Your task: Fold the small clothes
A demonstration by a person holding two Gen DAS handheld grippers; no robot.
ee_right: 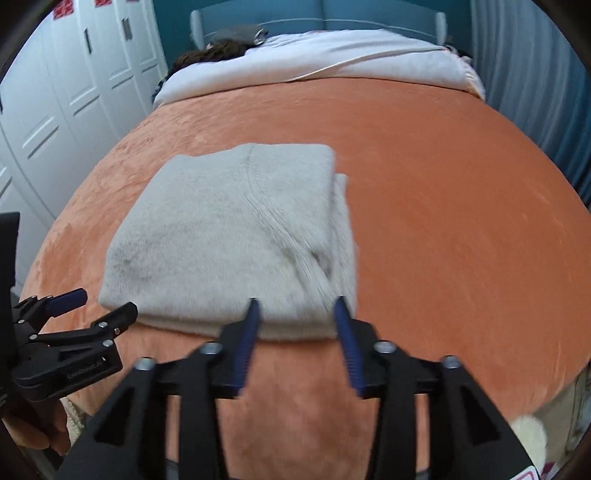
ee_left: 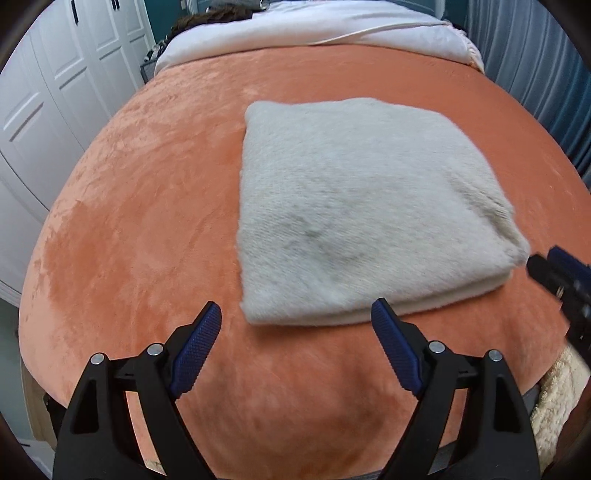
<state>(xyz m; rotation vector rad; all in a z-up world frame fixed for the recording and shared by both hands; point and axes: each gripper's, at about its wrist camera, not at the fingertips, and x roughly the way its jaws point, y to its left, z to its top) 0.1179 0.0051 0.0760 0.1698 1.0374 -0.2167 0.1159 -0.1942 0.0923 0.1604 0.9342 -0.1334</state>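
A light grey fuzzy garment [ee_left: 354, 206] lies folded into a thick square on the orange bed cover [ee_left: 129, 221]. It also shows in the right wrist view [ee_right: 229, 236], with a seam running down it. My left gripper [ee_left: 297, 314] is open and empty, just short of the garment's near edge. My right gripper [ee_right: 297, 306] is open and empty, its tips at the garment's near right corner. The right gripper's fingers [ee_left: 554, 273] show at the right edge of the left wrist view. The left gripper [ee_right: 92, 302] shows at the left of the right wrist view.
The orange cover [ee_right: 443, 221] spans the bed. A white duvet [ee_left: 314, 33] is bunched at the head end. White wardrobe doors [ee_left: 44, 92] stand to the left, blue curtains [ee_right: 535, 74] to the right. A cream fleecy cloth [ee_left: 561, 398] hangs at the near right edge.
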